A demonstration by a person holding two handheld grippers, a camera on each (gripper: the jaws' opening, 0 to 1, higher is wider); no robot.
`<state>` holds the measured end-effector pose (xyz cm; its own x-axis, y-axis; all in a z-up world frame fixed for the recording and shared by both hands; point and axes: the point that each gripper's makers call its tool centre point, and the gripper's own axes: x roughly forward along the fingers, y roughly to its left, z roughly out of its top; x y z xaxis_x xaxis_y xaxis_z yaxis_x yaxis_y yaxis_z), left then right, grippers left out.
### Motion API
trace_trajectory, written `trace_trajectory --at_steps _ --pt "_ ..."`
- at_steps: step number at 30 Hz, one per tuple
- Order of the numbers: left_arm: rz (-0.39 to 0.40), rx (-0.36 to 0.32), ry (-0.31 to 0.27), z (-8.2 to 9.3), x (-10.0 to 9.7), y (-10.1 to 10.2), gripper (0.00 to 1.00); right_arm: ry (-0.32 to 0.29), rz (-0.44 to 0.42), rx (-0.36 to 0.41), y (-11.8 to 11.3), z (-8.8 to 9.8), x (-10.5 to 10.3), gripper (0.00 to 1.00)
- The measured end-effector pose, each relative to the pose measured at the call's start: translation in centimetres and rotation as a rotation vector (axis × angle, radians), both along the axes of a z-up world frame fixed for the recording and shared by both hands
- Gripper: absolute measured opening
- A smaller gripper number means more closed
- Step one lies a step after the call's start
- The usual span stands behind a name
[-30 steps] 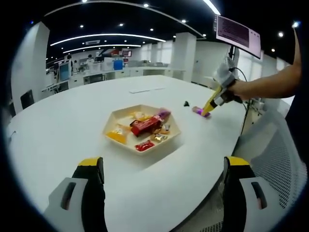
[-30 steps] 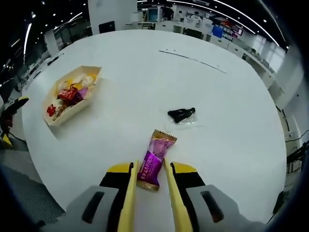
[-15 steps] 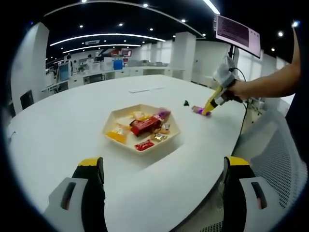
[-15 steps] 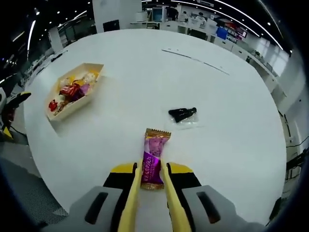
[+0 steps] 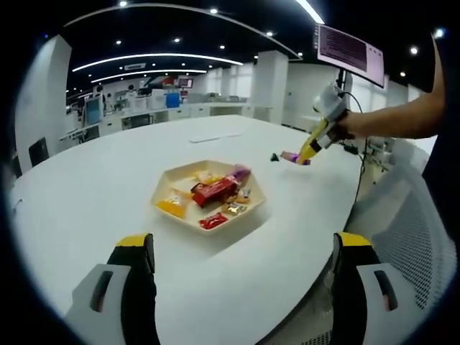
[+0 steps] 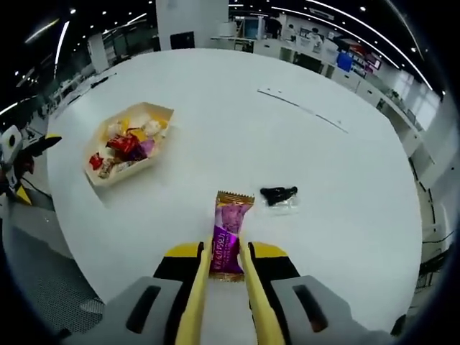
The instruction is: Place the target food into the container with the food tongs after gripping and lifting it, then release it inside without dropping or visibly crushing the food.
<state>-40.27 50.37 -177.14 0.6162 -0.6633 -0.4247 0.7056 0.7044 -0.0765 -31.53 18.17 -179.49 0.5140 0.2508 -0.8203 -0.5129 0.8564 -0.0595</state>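
I see a large white oval table (image 5: 86, 194) in an open-plan office. Dark ceiling (image 5: 180, 29) with curved light strips and spotlights. White pillars (image 5: 272, 86), distant desks, a hanging monitor (image 5: 348, 52).

Wide white round table (image 6: 215, 93), beige hexagonal tray (image 6: 100, 180) of wrapped snacks, small black item (image 6: 279, 194), perhaps bagged

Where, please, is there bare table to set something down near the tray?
Bare white table surrounds the tray: a wide patch between it and the black packet, another beyond both. The tray itself is crowded with snacks. The right gripper holds the purple bar.
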Motion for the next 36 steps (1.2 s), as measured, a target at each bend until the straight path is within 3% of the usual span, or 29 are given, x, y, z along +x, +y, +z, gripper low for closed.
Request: trace_trajectory --at_steps 7,11,18,23,36 --pt "-0.003 -0.001 0.006 -0.1 -0.1 -0.1 1.00 -0.028 0.047 0.021 1.5 3.7 1.3 0.23" --pt "-0.001 -0.002 -0.020 0.4 0.0 -0.1 1.00 -0.035 0.109 0.006 2.6 5.5 2.0 0.23" --pt "-0.004 0.001 -0.010 0.1 0.0 0.0 1.00 -0.056 0.202 -0.033 4.4 8.0 3.5 0.23" --pt "-0.006 -0.002 -0.012 0.2 0.0 -0.1 1.00 -0.049 0.325 -0.115 6.1 8.3 3.9 0.24" --pt "0.002 0.000 -0.017 0.3 0.1 0.1 1.00 -0.061 0.453 -0.111 11.7 9.7 5.1 0.24"
